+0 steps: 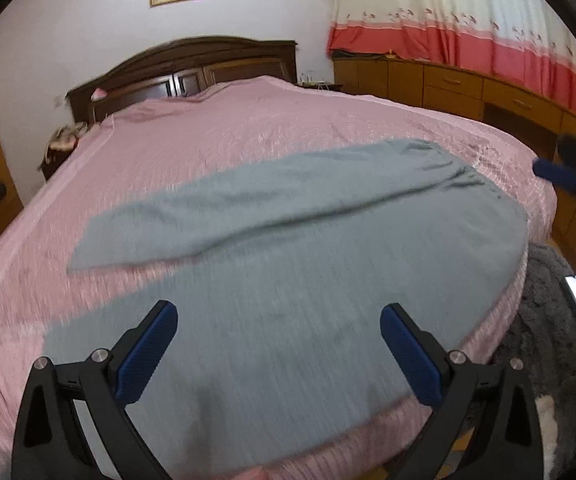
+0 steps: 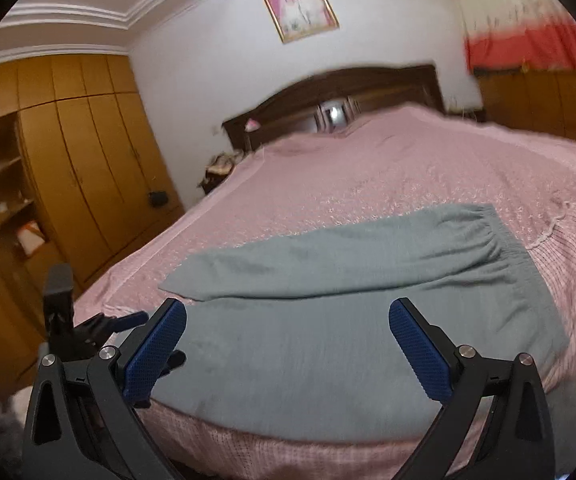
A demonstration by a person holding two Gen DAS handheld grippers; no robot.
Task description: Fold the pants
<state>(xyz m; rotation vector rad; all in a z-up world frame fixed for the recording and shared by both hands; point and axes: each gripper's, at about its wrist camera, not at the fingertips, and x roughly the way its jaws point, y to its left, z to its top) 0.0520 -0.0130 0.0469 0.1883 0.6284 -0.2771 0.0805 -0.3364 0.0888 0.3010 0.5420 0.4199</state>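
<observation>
- Left wrist view: the left gripper (image 1: 279, 318) has its blue fingers (image 1: 146, 354) spread wide with nothing between them, above the near leg of the grey pants (image 1: 308, 240), which lie flat on the pink bed (image 1: 228, 136). The right gripper (image 1: 560, 174) shows beside the waistband end.
- Right wrist view: the right gripper (image 2: 288, 314) is likewise wide open and empty over the pants (image 2: 328, 320); the left gripper (image 2: 128, 320) is at the leg end, and I cannot tell from here how far it is open.

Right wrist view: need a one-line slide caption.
Open right gripper hovers over grey pants spread on a pink bedspread, legs apart, waistband to the right.
</observation>
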